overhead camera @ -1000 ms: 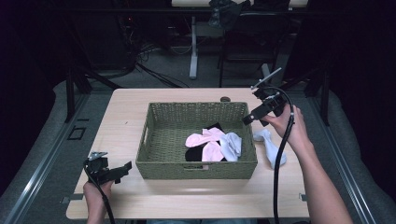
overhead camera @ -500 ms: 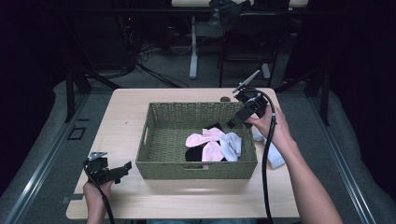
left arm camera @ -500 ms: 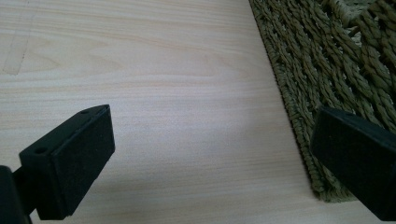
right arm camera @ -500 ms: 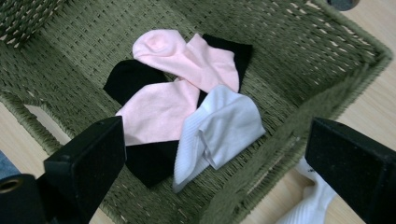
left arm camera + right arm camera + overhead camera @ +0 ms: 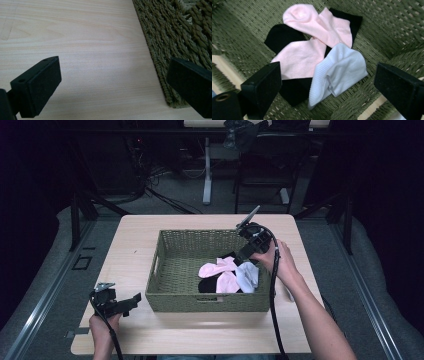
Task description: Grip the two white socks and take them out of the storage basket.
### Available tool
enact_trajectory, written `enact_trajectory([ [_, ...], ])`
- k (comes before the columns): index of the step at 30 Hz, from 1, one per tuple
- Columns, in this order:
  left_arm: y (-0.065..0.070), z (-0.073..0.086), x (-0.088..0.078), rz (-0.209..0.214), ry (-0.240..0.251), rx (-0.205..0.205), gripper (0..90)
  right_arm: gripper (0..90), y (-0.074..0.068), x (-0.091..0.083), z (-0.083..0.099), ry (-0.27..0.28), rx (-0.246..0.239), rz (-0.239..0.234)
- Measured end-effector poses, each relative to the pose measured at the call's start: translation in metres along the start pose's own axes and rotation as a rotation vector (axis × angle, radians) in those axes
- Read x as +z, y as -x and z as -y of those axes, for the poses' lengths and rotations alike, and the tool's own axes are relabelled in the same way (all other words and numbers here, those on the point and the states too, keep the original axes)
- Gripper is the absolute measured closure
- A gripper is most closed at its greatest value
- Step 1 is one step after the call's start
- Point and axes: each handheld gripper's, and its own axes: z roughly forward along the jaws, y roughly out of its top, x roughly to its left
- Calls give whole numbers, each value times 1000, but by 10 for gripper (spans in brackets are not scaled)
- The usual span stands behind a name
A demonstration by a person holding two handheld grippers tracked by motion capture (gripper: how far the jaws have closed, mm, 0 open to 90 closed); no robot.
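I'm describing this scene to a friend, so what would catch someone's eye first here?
The green woven basket in the middle of the wooden table, with pink socks, a white sock and black socks heaped in its right end. The open right claw hangs over that heap, while the left claw rests open near the table's front left.

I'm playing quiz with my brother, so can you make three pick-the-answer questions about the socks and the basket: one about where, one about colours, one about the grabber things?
1. Where are the socks lying?
A. On the floor
B. Inside the woven basket
C. On a chair

2. Which sock colours show?
A. Pink, black, white
B. Red, green
C. Yellow only

3. How do the right gripper's jaws stand?
A. Shut on a sock
B. Holding the basket
C. Open above the socks

Answers: 1 B, the pile sits on the basket's woven bottom. 2 A, the right gripper view shows those three colours. 3 C, both jaws stand wide apart with nothing between them.
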Motion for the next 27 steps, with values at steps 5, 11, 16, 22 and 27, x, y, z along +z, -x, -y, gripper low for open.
enact_trajectory([
  [5,0,0,0,-2,-1,-1,3,91,4,12,2,-23,24,-10],
  [11,0,0,0,-1,0,-2,3,147,9,32,4,-61,49,5],
  [16,0,0,0,4,-5,5,3,242,11,52,5,-117,65,21],
  [22,0,0,0,5,-7,5,3,418,11,79,6,-170,75,47],
  [27,1,0,1,5,-6,5,4,687,14,83,8,-178,100,60],
])
